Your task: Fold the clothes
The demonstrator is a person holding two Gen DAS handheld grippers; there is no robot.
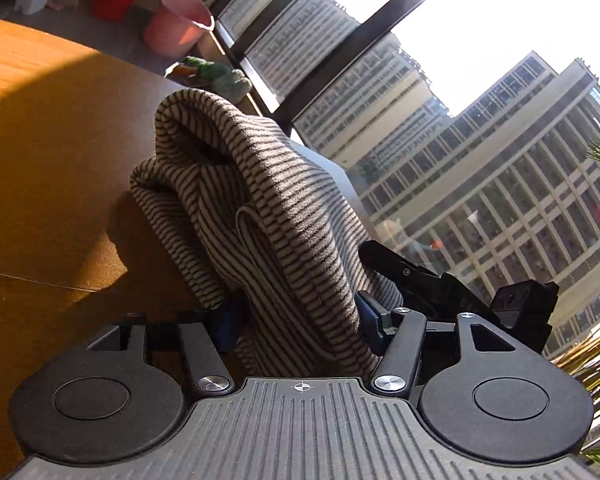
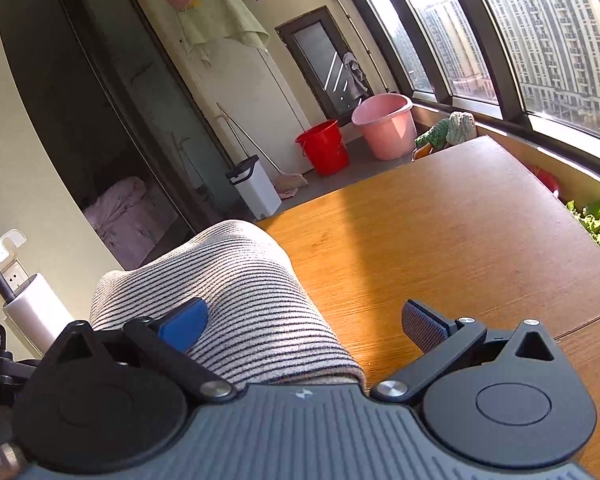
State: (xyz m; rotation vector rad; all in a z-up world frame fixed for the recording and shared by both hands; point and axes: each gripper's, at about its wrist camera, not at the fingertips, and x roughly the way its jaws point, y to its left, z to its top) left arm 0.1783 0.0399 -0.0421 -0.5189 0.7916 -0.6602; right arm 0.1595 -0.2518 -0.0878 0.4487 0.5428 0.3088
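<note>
**Meanwhile, a striped garment is held up between two claws**

Right now the striped garment (image 1: 260,208) is seen bunched and lifted in front of the left claw (image 1: 300,320), with its folds rising ahead of the fingers and drooping back between them. The blue pads (image 1: 228,322) of that claw are pressed against the cloth from both sides, so the fabric is pinched, though the fingers are kept fairly wide by the thick bundle. Beyond the cloth and to the left of the claw, a wooden table (image 1: 40,160) is lit by sun and crossed by shadow. Just to the right of the left claw, part of another black device (image 1: 440,292) is seen, close to the cloth.

From the right wrist camera, the same striped garment (image 2: 228,304) is draped over the left finger of the right claw (image 2: 312,328). The fingers are spread wide: the blue pad (image 2: 184,322) lies against the cloth, while the other pad (image 2: 422,326) is held well apart from it, over bare wood. Nothing is gripped between them. The table (image 2: 440,248) stretches ahead and to the right of this claw.

Far ahead, beyond the table's end, a red bucket (image 2: 324,146) and a pink bucket (image 2: 384,124) are set on the floor beside each other, near a white bin (image 2: 256,188)
</note>
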